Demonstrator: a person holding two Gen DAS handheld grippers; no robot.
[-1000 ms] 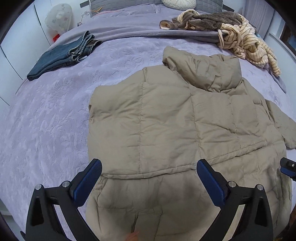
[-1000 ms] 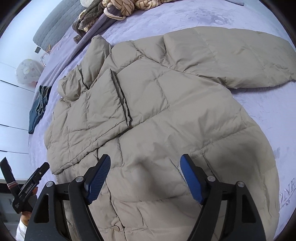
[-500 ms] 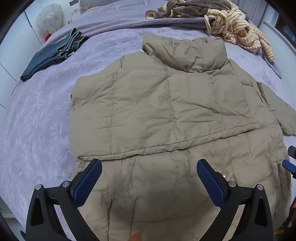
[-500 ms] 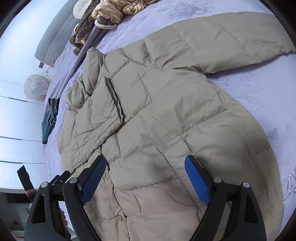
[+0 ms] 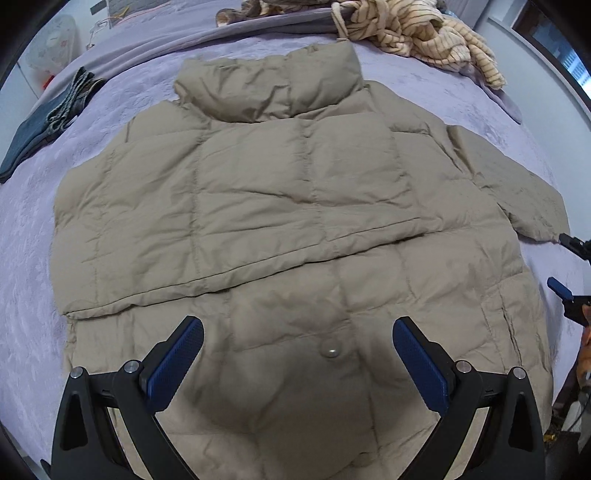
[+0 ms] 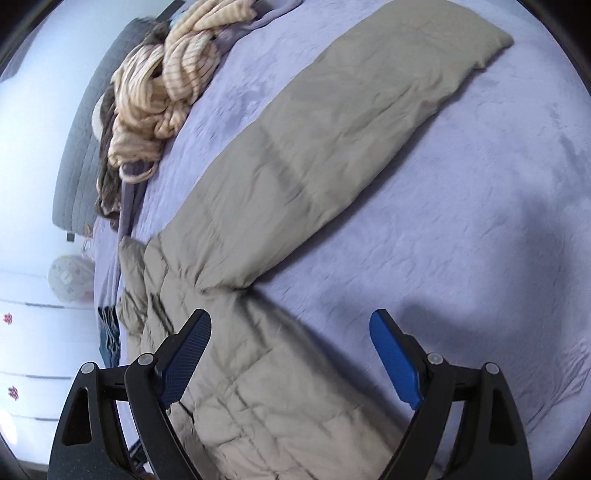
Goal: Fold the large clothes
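Lavender bedspread [image 5: 33, 229] covers the whole bed, and a tan quilted puffer jacket [image 5: 280, 184] lies spread flat across its middle. In the left wrist view the jacket's collar [image 5: 269, 88] points to 12 o'clock, one side panel is folded over the torso with its edge running across the centre, and a metal snap [image 5: 331, 349] shows at 6 o'clock between the blue pads. The left gripper [image 5: 295, 354] hangs over the hem with its jaws spread wide, grasping nothing.

Only this view shows folded jeans [image 5: 44, 118] at 10 o'clock and the jacket's full body. A striped cream garment [image 5: 424, 33] is heaped at 1 o'clock, and the tips of the right gripper [image 5: 565, 266] peek in at 3 o'clock.

The right wrist view alone shows the outstretched sleeve [image 6: 351, 133] running toward 1 o'clock, flat on the bedspread [image 6: 480, 240], with its cuff near the frame's edge. The right gripper [image 6: 290, 350] is likewise released, poised over the spot where sleeve meets body. The striped heap [image 6: 166, 88] sits at 11 o'clock beside a grey headboard [image 6: 74, 155], white drawers [image 6: 26, 354] at 9 o'clock.
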